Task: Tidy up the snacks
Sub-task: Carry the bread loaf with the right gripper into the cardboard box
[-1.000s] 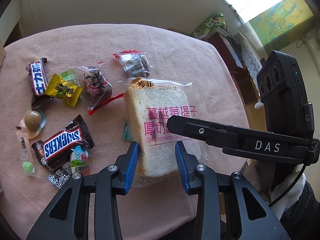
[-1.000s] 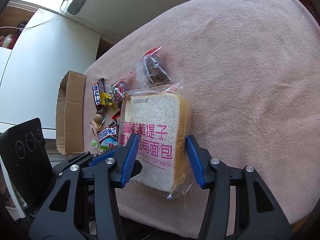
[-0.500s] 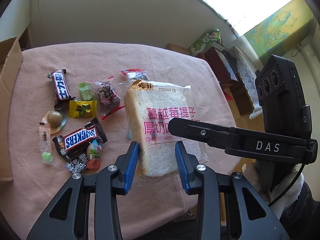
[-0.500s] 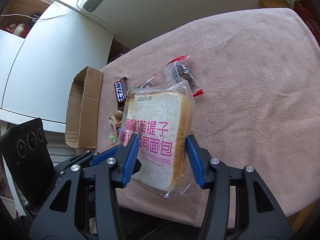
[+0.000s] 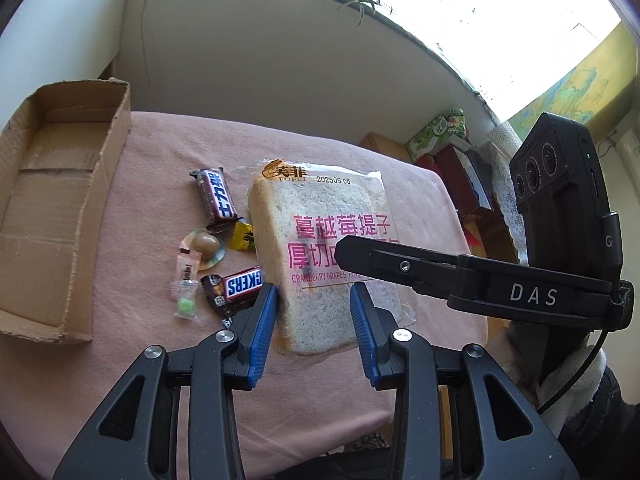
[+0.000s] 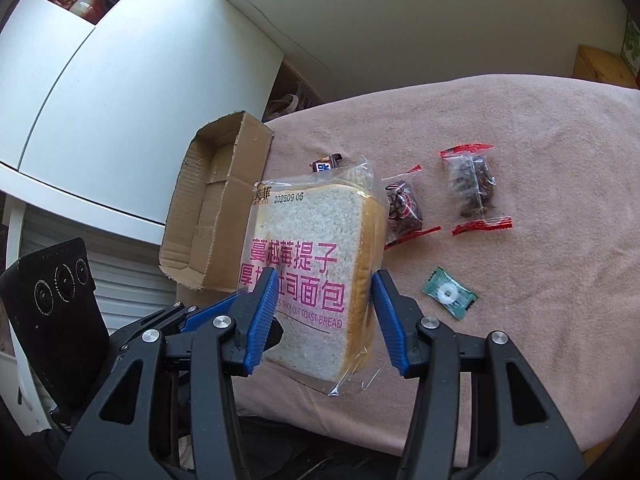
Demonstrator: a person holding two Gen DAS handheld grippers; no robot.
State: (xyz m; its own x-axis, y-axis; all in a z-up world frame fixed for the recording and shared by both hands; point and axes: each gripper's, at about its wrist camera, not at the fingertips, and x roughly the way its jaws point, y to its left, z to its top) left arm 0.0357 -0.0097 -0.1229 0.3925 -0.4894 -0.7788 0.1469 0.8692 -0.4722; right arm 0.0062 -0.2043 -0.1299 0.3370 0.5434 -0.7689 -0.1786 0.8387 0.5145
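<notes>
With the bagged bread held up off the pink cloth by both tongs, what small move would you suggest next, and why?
Probably carry the bread bag sideways toward the cardboard box. Both the left tongs and right tongs grip its lower end, it hangs clear of the cloth, and the open box appears empty.

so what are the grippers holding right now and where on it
Both hold the bagged toast bread by its near, bottom end: the right gripper across the slice's thickness, the left gripper at the same end.

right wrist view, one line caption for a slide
Both grippers hold a clear-wrapped toast bread slice lifted near an open brown cardboard box.
</notes>
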